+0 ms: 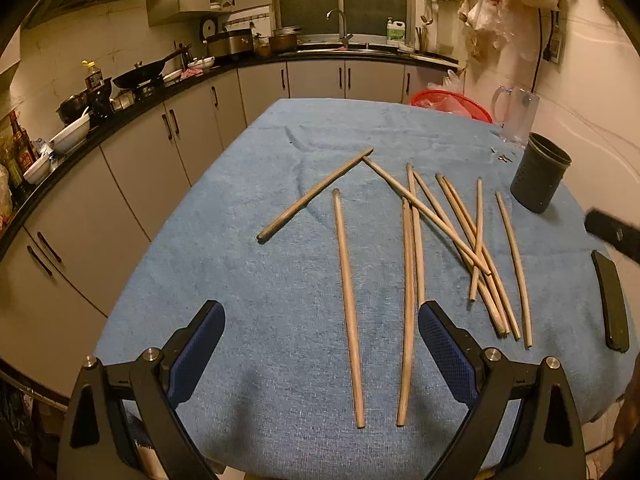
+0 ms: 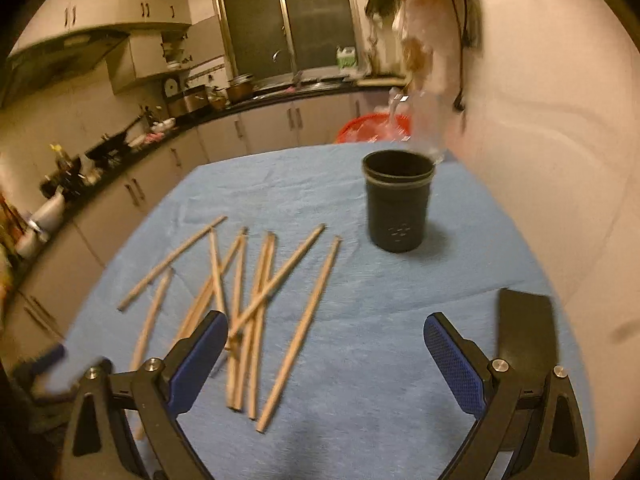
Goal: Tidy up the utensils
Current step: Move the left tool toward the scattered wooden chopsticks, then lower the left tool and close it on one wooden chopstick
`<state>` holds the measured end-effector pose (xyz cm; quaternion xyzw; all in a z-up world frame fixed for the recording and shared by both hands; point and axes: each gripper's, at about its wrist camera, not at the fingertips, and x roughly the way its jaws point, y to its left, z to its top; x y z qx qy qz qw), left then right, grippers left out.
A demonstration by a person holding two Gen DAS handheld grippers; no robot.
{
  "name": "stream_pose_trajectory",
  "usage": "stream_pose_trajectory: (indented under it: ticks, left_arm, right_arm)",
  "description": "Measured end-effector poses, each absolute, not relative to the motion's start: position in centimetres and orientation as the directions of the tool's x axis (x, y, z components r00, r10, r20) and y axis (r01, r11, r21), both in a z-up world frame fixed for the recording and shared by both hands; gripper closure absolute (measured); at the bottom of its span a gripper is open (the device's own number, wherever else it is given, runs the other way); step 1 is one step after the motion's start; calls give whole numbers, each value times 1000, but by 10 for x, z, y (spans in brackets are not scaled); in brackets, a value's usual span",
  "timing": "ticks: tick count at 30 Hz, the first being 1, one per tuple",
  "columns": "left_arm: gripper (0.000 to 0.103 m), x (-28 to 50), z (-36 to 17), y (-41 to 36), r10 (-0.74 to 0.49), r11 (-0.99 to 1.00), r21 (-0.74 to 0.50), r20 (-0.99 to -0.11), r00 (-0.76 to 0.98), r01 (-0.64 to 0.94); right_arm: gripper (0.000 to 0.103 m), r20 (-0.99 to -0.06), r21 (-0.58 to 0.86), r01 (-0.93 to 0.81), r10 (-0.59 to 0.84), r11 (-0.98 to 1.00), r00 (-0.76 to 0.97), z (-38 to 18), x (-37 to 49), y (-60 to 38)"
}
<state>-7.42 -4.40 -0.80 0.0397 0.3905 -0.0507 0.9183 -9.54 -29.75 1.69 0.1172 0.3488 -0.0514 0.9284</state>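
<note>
Both grippers, left (image 1: 320,332) and right (image 2: 326,340), low over scattered chopsticks (image 1: 408,280), jaws wide, empty.

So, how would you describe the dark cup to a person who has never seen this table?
Look at the table under the blue cloth. Chopsticks lie flat across it; beside them, toward the wall, stands the dark cup. It is the only upright dark cylinder there, open on top.

We see pale tan wooden chopsticks (image 1: 348,304) on a blue woven cloth (image 1: 256,280) over the surface, a matte black holder (image 2: 398,200) upper right, a red basin (image 1: 452,104) behind, and blue dimpled pads (image 1: 450,354).
</note>
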Motion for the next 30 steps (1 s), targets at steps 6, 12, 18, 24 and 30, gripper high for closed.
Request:
stream_pose_trajectory:
  ticks: [6, 12, 18, 24, 30]
  left_arm:
    - [6, -74, -11, -52, -80, 986, 44, -728, 681, 162]
    - [6, -64, -10, -47, -66, 988, 44, -740, 669, 145]
    - [6, -32, 7, -38, -64, 987, 51, -749, 659, 153]
    - [19, 28, 31, -32, -104, 976, 34, -792, 602, 214]
    - [58, 103, 27, -51, -139, 957, 4, -869, 474, 289]
  right_arm:
    - [11, -675, 214, 160, 27, 964, 737, 24, -75, -300]
    - [11, -688, 218, 138, 52, 966, 724, 23, -62, -291]
    - [24, -712, 253, 113, 106, 961, 694, 26, -42, -288]
    - [44, -760, 293, 115, 158, 949, 630, 26, 3, -284]
    - [64, -832, 310, 196, 166, 930, 529, 6, 61, -291]
